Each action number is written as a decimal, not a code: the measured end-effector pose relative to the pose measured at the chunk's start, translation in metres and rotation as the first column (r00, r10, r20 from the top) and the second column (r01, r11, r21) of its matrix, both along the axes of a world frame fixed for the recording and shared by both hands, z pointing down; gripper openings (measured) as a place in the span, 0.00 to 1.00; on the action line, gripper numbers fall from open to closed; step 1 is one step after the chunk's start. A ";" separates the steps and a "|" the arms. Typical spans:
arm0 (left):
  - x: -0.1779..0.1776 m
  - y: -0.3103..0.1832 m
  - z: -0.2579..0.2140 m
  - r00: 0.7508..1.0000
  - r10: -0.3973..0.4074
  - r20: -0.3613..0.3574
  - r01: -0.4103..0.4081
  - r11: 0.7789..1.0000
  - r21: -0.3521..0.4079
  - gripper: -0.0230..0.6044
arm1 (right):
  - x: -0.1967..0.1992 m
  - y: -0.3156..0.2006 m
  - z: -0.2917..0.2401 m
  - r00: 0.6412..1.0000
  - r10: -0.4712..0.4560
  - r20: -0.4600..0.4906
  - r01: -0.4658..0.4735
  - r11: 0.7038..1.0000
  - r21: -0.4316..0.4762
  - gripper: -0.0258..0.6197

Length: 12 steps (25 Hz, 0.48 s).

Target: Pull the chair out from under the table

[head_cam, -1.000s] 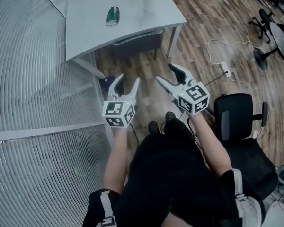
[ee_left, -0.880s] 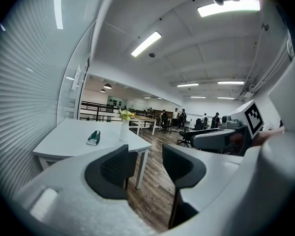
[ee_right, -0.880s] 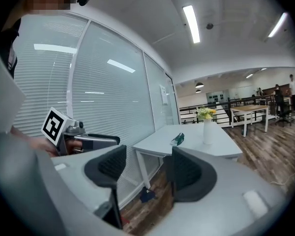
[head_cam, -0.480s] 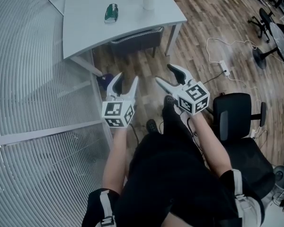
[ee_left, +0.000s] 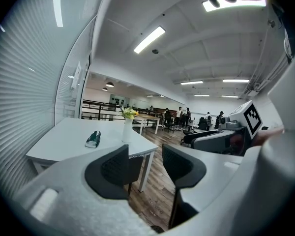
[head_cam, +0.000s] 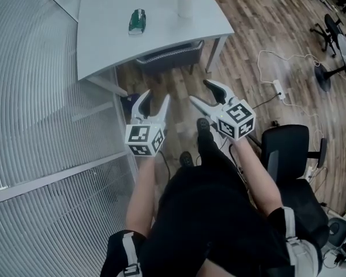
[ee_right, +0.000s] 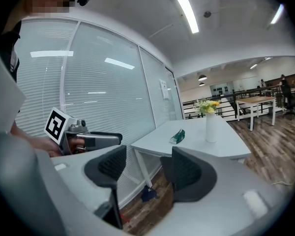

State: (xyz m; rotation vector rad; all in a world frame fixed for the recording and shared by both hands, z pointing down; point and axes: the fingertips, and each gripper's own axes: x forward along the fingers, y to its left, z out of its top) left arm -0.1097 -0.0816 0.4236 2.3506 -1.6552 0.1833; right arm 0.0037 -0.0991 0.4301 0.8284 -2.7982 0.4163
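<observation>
A dark chair point(head_cam: 169, 55) is tucked under the white table point(head_cam: 104, 39), with only its backrest showing at the near edge. Both grippers hover over the wood floor, well short of the chair. My left gripper point(head_cam: 155, 96) is open and empty. My right gripper point(head_cam: 199, 90) is open and empty too. In the left gripper view the chair point(ee_left: 133, 165) shows partly behind a jaw pad of the left gripper point(ee_left: 145, 167). The right gripper view shows the table point(ee_right: 196, 137) beyond the right gripper point(ee_right: 146, 170).
A green object point(head_cam: 137, 21) and a white vase with yellow flowers point(head_cam: 184, 1) stand on the table. A blinds-covered glass wall point(head_cam: 40, 131) runs along the left. A black office chair point(head_cam: 291, 149) is at my right, and a power strip with cable point(head_cam: 278, 88) lies on the floor.
The person has stepped forward, one foot now ahead between the grippers. The table and chair shifted slightly in view. Both grippers stayed open.
</observation>
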 end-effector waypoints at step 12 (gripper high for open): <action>0.002 -0.107 -0.008 0.999 -0.042 0.023 0.043 0.999 -0.029 0.36 | 0.000 -0.117 -0.005 0.998 -0.068 0.007 0.069 0.997 -0.032 0.48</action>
